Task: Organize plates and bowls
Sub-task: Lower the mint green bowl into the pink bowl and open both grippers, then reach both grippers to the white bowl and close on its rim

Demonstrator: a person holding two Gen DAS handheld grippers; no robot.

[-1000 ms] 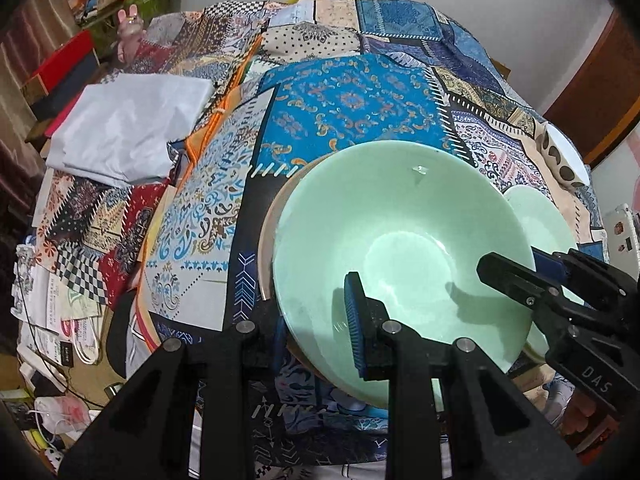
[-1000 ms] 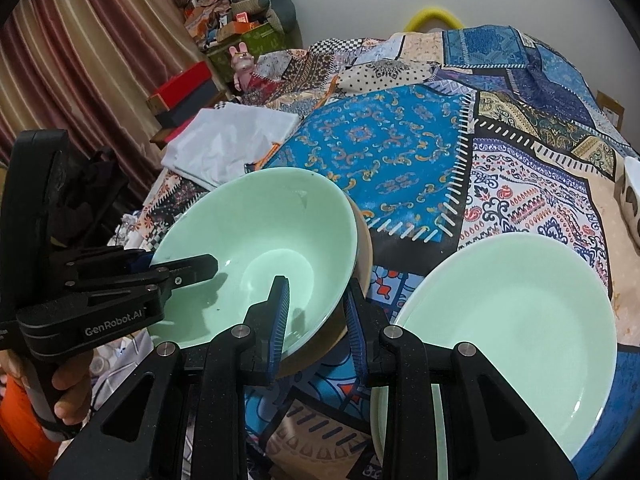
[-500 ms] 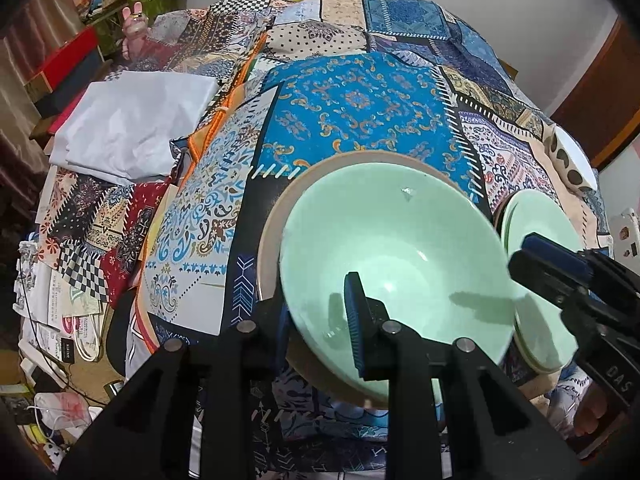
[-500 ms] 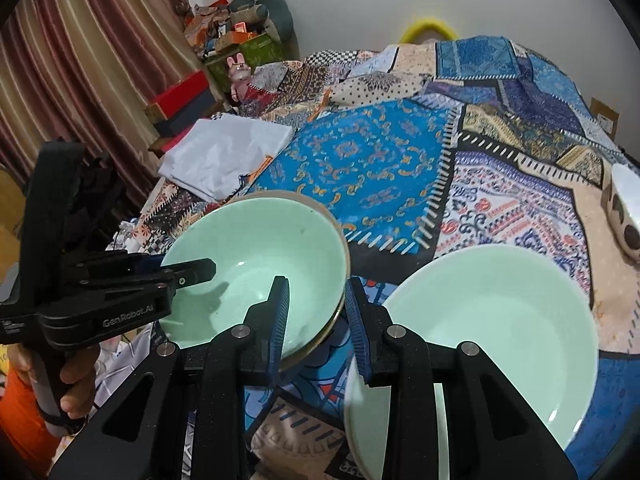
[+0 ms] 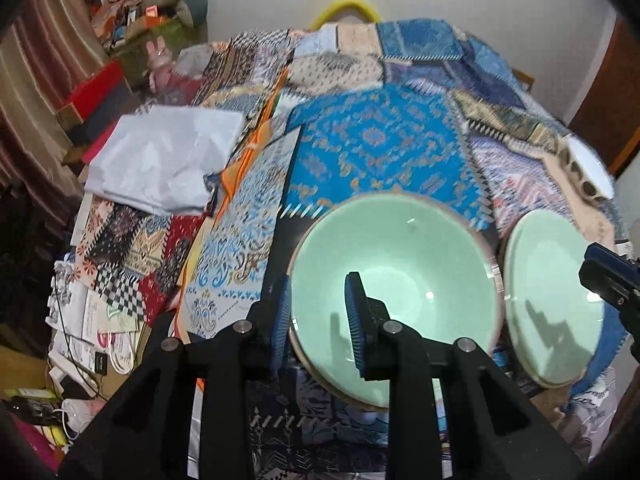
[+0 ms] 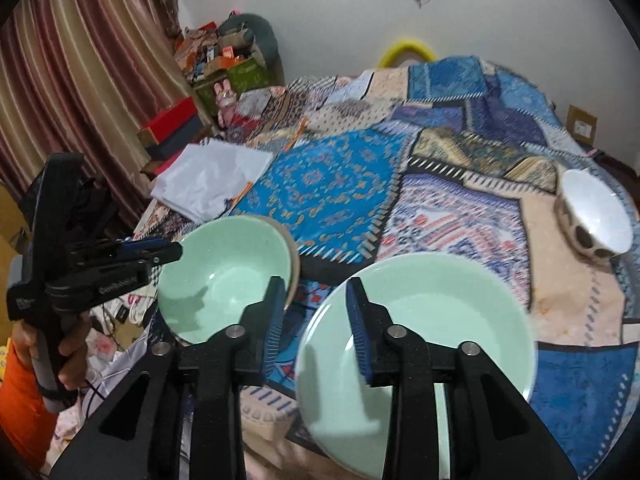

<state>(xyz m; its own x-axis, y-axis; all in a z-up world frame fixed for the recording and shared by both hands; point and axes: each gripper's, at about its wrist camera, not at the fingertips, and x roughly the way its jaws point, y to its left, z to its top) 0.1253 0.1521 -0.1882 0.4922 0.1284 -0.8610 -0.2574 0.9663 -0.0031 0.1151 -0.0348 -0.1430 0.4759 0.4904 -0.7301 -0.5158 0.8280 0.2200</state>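
Note:
A pale green bowl (image 5: 396, 280) sits nested in a tan dish (image 5: 489, 257) on the patchwork bedspread. My left gripper (image 5: 318, 282) is shut on the bowl's near rim, one finger inside and one outside. In the right wrist view the left gripper (image 6: 176, 250) bites the green bowl (image 6: 232, 272) at its left rim, and the tan dish (image 6: 295, 264) peeks out behind it. A pale green plate (image 6: 440, 320) lies to the right. My right gripper (image 6: 314, 282) straddles the plate's left rim, jaws opening, pads not pressing on it. In the left wrist view the right gripper (image 5: 600, 266) hangs over the plate (image 5: 548, 304).
A white bowl with brown spots (image 6: 596, 216) stands at the bed's far right. A folded white cloth (image 6: 208, 184) lies at the far left. Boxes and clutter (image 6: 172, 132) line the curtain side, and cables and papers (image 5: 92, 332) lie off the bed's near left edge.
My right gripper left the green bowl's rim, slid right to the plate's edge and spread its jaws. Both views pulled up and back. The left gripper kept its hold on the bowl.

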